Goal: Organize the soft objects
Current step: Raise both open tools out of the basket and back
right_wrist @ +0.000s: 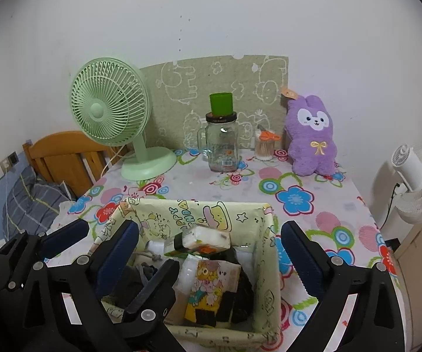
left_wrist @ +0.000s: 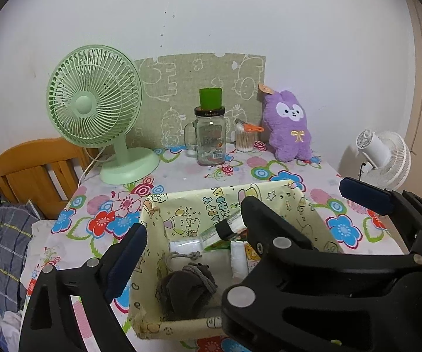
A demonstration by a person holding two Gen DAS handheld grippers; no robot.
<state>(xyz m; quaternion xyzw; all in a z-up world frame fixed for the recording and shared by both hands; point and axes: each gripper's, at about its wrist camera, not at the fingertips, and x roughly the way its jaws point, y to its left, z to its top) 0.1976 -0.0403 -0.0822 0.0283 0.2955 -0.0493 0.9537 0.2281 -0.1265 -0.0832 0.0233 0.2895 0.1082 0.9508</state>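
Note:
A purple plush bunny (left_wrist: 288, 127) stands upright at the back right of the table; it also shows in the right wrist view (right_wrist: 312, 136). A pale yellow fabric basket (left_wrist: 310, 220) sits in front, holding grey socks (left_wrist: 186, 287), tissue packs (right_wrist: 208, 281) and a bottle (left_wrist: 225, 228). My left gripper (left_wrist: 249, 234) is open over the basket, empty. My right gripper (right_wrist: 211, 255) is open over the basket (right_wrist: 265, 278), empty. In the left wrist view the right gripper's fingers (left_wrist: 363, 195) cross in from the right.
A green desk fan (left_wrist: 93, 99) stands at the back left. A glass jar with a green cup on top (left_wrist: 211, 129) and a cotton-swab jar (left_wrist: 244, 138) stand at the back. A white fan (right_wrist: 416, 182) is off the table's right edge. A wooden bed frame (left_wrist: 35, 170) is left.

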